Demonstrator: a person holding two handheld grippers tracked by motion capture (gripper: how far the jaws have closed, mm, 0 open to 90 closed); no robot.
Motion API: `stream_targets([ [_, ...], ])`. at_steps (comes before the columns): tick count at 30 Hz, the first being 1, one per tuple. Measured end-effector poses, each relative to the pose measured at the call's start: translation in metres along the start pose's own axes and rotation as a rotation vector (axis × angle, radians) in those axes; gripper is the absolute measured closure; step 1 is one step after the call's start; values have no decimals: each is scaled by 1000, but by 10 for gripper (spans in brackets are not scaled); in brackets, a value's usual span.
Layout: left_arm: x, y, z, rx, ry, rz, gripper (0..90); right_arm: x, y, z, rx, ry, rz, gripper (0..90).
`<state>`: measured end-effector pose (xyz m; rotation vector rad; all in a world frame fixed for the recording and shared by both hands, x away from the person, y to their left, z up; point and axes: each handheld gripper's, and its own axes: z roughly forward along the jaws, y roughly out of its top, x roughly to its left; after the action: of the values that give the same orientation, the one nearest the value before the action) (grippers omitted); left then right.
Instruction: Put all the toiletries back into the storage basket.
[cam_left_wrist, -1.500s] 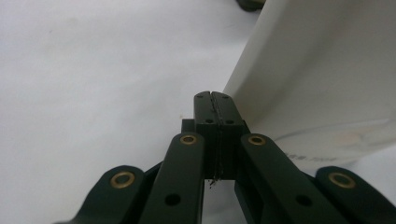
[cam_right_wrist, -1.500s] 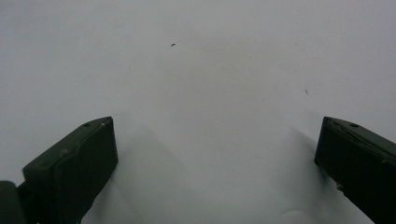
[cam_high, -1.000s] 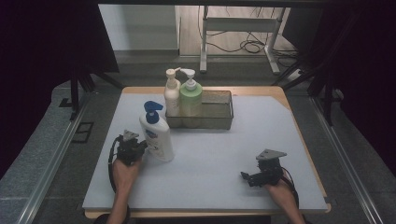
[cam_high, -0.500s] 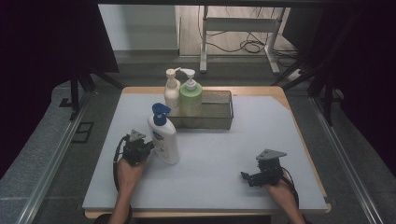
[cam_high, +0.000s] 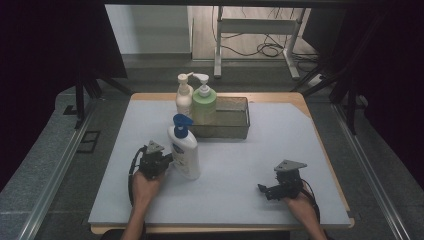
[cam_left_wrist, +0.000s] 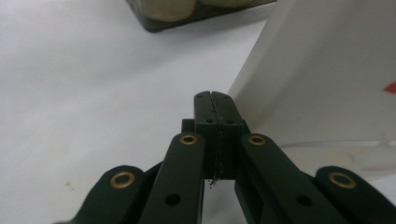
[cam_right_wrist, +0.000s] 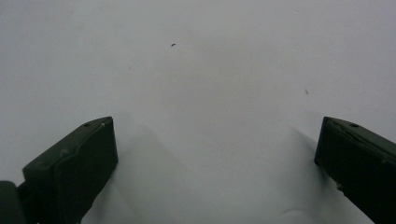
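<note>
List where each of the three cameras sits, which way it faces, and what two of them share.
High view: above the near edge, facing forward and down on the table; forearms, left gripper, right gripper.
Left gripper view: along shut jaws beside the white bottle.
Right gripper view: down between open jaws at bare table.
Shared: high and left views show the white bottle and basket.

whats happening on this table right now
A person holds a claw in each hand over a white mat. The left claw is shut, its tip against the side of a white pump bottle with a blue pump head, which stands upright near the mat's middle. The right claw rests open near the mat's front right, holding nothing. A cream pump bottle and a green pump bottle stand in a dark rectangular tray.
</note>
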<state>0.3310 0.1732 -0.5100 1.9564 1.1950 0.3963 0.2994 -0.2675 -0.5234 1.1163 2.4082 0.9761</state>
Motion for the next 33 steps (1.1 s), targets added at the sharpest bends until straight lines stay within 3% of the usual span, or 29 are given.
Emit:
stream_targets([
  [22, -30, -1, 7, 30, -88, 61, 891, 0, 0, 0, 1, 0, 1, 0],
  [28, -37, 1, 9, 40, -77, 87, 891, 0, 0, 0, 1, 0, 1, 0],
  [33, -38, 2, 11, 29, -83, 83, 891, 0, 0, 0, 1, 0, 1, 0],
])
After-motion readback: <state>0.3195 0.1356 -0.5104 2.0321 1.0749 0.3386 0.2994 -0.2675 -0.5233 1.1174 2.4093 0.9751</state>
